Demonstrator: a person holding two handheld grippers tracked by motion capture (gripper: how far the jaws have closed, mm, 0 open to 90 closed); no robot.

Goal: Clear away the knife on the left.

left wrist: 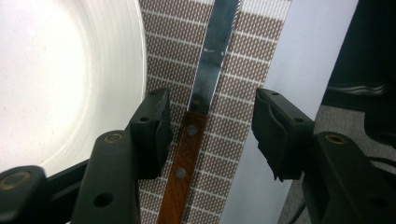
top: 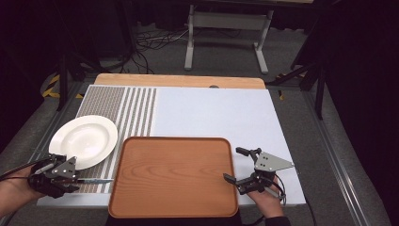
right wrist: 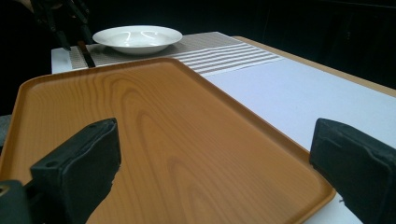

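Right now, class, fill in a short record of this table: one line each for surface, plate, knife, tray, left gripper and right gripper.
surface: white table top with a striped brown mat at its left
plate: white plate, empty, on the mat
knife: knife with wooden handle, flat on the mat beside the plate
tray: wooden tray, empty, at the near edge
left gripper: left gripper open, jaws either side of the knife handle, not closed on it
right gripper: right gripper open, at the tray's right edge, holding nothing

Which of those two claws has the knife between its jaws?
The left claw: its open jaws straddle the wooden-handled steel knife. The right claw hovers open at the brown wooden tray.
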